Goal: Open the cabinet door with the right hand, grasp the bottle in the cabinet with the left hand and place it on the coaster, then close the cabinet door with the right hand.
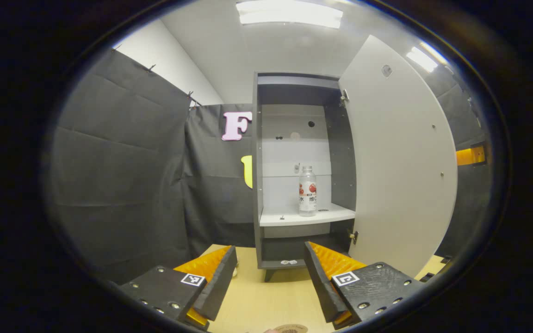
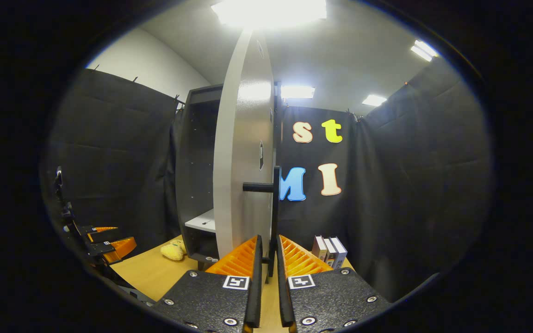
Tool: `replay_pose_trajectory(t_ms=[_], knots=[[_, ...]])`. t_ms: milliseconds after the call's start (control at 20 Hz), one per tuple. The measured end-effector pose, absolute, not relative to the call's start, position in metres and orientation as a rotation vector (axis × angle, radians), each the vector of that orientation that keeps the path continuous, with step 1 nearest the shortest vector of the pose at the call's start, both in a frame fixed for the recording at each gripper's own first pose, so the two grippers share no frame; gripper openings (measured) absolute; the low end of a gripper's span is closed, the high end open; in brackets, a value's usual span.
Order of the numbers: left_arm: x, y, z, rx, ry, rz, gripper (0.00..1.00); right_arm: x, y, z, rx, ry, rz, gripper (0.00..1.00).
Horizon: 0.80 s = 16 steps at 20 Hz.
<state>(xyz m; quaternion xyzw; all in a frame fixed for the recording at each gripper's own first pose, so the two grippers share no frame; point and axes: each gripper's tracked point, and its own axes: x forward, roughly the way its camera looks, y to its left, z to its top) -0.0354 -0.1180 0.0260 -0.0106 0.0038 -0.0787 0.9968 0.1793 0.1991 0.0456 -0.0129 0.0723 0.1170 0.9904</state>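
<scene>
Black cloth walls surround the cabinet (image 1: 303, 171); right tool (image 2: 267, 263) pinches the door handle (image 2: 274, 217), baring the bottle (image 1: 307, 191) at frame centre for the spread left tool (image 1: 270, 273).

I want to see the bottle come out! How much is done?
The door is already open, with the right gripper closed on its handle. The left gripper is open, facing the bottle on its shelf. Left: grab it, set it on the coaster, shut the door.
</scene>
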Motion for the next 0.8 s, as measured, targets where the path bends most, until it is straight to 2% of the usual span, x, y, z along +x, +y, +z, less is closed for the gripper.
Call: replay_pose_trajectory(t_ms=[100,150,200,250,300,350,450,500,550,650,700,800], knots=[[-0.037,-0.127,0.031,-0.015,0.004,-0.160,0.87,0.177,0.200,0.047,0.006,0.145,0.244,0.14],[-0.034,-0.133,0.033,-0.018,0.002,-0.162,0.84,0.173,0.206,0.047,0.030,0.146,0.271,0.14],[-0.031,-0.139,0.037,-0.020,0.001,-0.163,0.87,0.170,0.210,0.048,0.042,0.145,0.295,0.14],[-0.027,-0.147,0.040,-0.025,0.000,-0.169,0.80,0.168,0.204,0.048,0.035,0.141,0.302,0.13],[-0.024,-0.152,0.044,-0.027,0.000,-0.171,0.80,0.165,0.196,0.048,0.015,0.136,0.301,0.13],[-0.018,-0.155,0.049,-0.030,0.000,-0.175,0.84,0.160,0.185,0.046,-0.005,0.133,0.292,0.17],[-0.002,-0.166,0.057,-0.036,0.000,-0.193,0.84,0.150,0.172,0.038,-0.018,0.138,0.278,0.21],[0.009,-0.173,0.062,-0.040,-0.001,-0.209,0.84,0.145,0.168,0.035,-0.016,0.140,0.272,0.27],[0.020,-0.181,0.065,-0.039,0.002,-0.226,0.84,0.141,0.161,0.034,-0.015,0.138,0.251,0.58],[0.044,-0.194,0.074,-0.029,0.000,-0.260,0.83,0.135,0.140,0.031,-0.019,0.131,0.176,0.92],[0.058,-0.200,0.079,-0.025,-0.005,-0.277,0.83,0.132,0.131,0.029,-0.018,0.135,0.136,0.95],[0.088,-0.216,0.086,-0.035,-0.005,-0.318,0.83,0.125,0.117,0.023,-0.010,0.144,0.069,0.95]])
